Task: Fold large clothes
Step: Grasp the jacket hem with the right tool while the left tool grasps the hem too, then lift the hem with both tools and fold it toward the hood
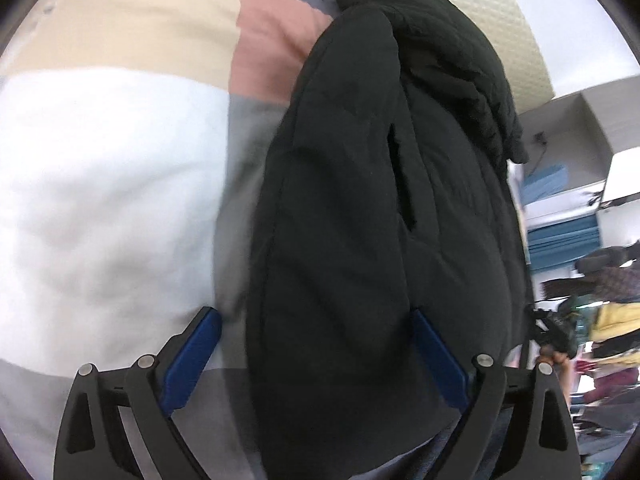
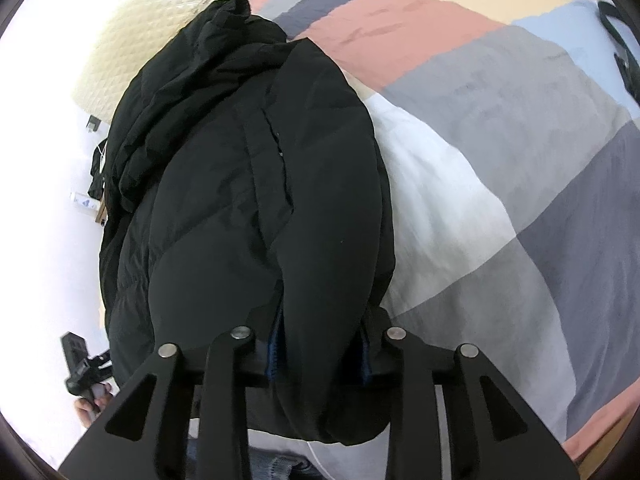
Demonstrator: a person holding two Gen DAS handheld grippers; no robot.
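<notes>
A large black padded jacket [image 1: 380,208] lies lengthwise on a bed with a checked cover [image 1: 100,184]. In the left wrist view my left gripper [image 1: 316,344] stands wide open, its blue pads either side of the jacket's near end, which bulges between them. In the right wrist view the same jacket [image 2: 248,184] runs away from me. My right gripper [image 2: 320,352] is shut on a thick fold of the jacket's near end, with the blue pads [image 2: 276,352] pressed against the fabric.
The bed cover [image 2: 500,128] has grey, white, pink and beige squares. A quilted cream headboard [image 2: 152,20] stands at the far end. Shelves with blue cloth [image 1: 560,220] and piled clothes [image 1: 612,320] stand at the right. A black strap [image 2: 624,52] lies on the cover.
</notes>
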